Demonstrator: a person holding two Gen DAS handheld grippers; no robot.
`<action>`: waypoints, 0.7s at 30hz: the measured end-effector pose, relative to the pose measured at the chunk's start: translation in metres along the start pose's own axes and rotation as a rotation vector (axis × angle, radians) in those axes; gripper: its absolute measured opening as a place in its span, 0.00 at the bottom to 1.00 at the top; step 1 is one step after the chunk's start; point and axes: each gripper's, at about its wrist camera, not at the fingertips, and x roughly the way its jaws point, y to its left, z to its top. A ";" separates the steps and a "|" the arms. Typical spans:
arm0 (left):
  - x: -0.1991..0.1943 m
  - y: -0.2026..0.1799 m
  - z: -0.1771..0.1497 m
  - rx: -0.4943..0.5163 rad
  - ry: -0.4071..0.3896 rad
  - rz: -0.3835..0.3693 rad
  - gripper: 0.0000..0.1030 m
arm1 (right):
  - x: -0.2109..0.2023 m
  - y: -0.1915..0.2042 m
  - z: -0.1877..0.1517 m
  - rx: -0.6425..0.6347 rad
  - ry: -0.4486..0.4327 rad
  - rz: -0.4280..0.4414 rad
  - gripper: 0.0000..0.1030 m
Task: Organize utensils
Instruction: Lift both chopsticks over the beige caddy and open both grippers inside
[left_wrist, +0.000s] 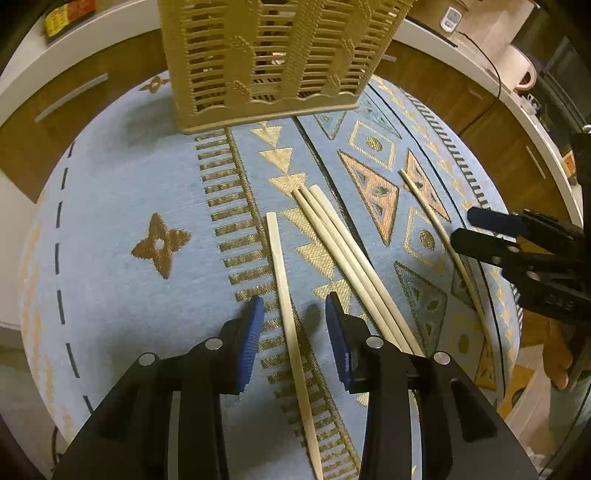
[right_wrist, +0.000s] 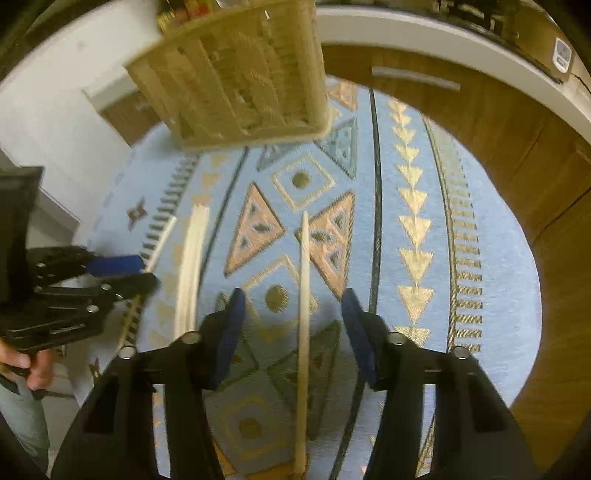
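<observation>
Chopsticks lie loose on the blue patterned cloth in front of the slotted basket. My left gripper stands apart, one chopstick between its pads, untouched. Three more lie just right. My right gripper also stands apart over another chopstick, not clamping.
</observation>
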 end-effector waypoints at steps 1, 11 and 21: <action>0.001 -0.002 0.004 0.009 0.022 0.004 0.32 | 0.005 0.000 0.004 -0.002 0.042 -0.001 0.31; 0.018 -0.024 0.019 0.138 0.118 0.135 0.06 | 0.031 0.024 0.020 -0.130 0.183 -0.117 0.04; -0.027 -0.022 0.017 0.107 -0.109 0.043 0.04 | -0.018 0.024 0.023 -0.123 0.012 0.035 0.04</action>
